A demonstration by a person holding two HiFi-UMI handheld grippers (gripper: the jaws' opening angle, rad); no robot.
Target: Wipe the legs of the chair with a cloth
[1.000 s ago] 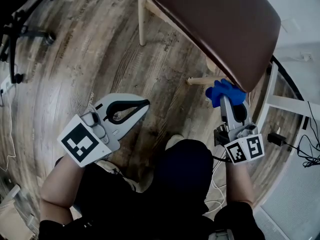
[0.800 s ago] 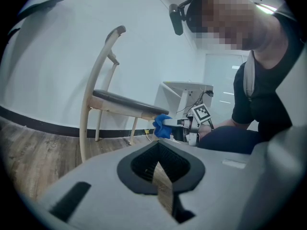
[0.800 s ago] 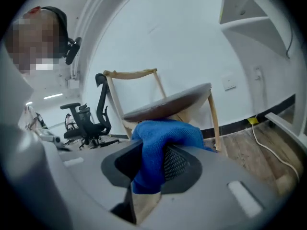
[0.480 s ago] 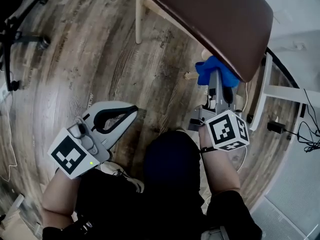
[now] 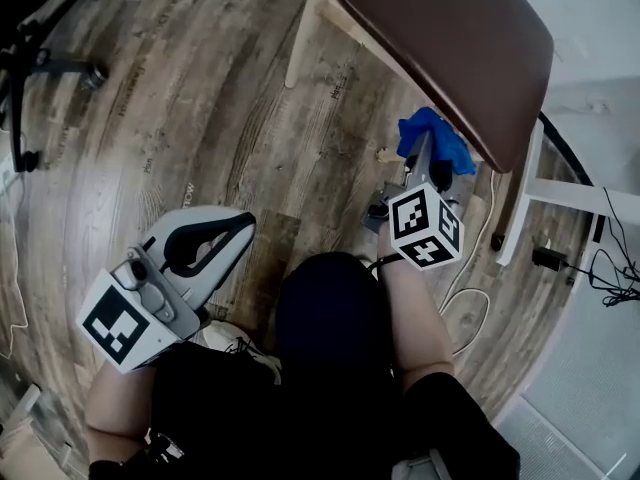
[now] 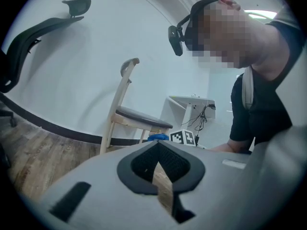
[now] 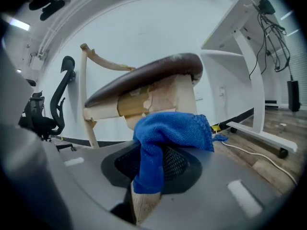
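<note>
A wooden chair with a dark brown seat [image 5: 450, 43] stands at the top right of the head view, one pale leg [image 5: 305, 28] running down to the floor; the same chair [image 7: 144, 92] fills the right gripper view. My right gripper [image 5: 425, 163] is shut on a blue cloth [image 5: 430, 138], held low under the seat's near edge. The cloth [image 7: 168, 138] bunches over the jaws close to the chair's frame; the near leg is hidden behind it. My left gripper [image 5: 235, 230] hangs low at the left, shut and empty, well away from the chair [image 6: 129, 114].
A black office chair base [image 5: 40, 58] sits at the far left on the wood floor. A white desk frame [image 5: 560, 203] with cables [image 5: 610, 278] stands to the right of the chair, and a white cord [image 5: 470, 308] lies on the floor near my right arm.
My right gripper has swung left and up with the cloth, from beside the seat's corner to under its near edge. My left gripper drifted down and left.
</note>
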